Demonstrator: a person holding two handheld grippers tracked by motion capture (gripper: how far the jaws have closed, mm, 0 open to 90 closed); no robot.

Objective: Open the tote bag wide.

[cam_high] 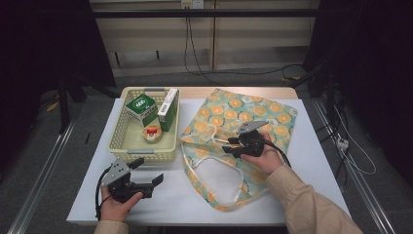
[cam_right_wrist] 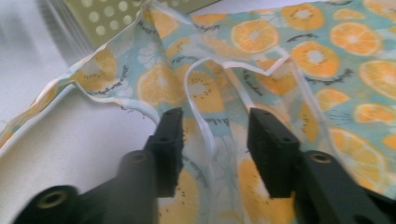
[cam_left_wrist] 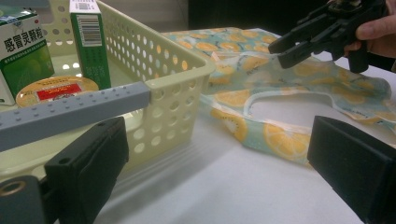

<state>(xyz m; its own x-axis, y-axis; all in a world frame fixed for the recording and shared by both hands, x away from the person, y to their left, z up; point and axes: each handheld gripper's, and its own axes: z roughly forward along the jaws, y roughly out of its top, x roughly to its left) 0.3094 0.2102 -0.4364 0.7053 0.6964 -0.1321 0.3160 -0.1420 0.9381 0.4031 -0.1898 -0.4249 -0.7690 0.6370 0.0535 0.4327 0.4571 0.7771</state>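
A lab-like recording bay: a white table [cam_high: 311,146] stands on a grey floor between metal rails [cam_high: 41,185], with dark curtains [cam_high: 39,44] on both sides. Cables [cam_high: 195,53] hang from a wall socket [cam_high: 191,4] and trail across the floor, and plain wooden panels [cam_high: 234,44] close the back.

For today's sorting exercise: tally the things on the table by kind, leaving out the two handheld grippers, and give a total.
Cardboard boxes: 2, a green box and a green-and-white box
Round tins: 1, the round tin
Baskets: 1, the cream basket holding the three above
Cloth bags: 1, the orange-print bag
Total: 5
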